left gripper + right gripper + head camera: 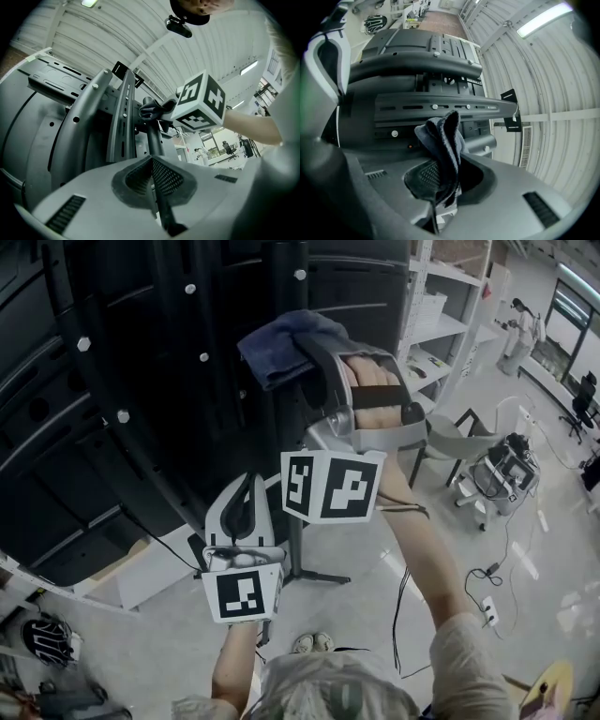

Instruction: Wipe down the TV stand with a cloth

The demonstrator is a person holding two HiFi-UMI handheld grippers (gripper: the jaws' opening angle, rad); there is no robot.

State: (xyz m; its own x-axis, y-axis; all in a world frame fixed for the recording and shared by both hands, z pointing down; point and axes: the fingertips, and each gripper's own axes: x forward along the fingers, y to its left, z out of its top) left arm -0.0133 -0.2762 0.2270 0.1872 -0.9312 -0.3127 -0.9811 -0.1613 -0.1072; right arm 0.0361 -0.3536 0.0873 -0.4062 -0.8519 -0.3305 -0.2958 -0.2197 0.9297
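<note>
My right gripper point(440, 180) pinches the blue-grey cloth point(277, 345) between its fingers, the fabric bunching past the tips at upper centre, before the black TV stand point(169, 399). My left gripper point(152, 164), lower centre-left, is closed and empty.

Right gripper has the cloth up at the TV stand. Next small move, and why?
Probably ease the right gripper forward to press the cloth onto the TV stand's crossbar. Its jaws are shut on the cloth and aimed at that bar, but the views don't show clear contact.
</note>
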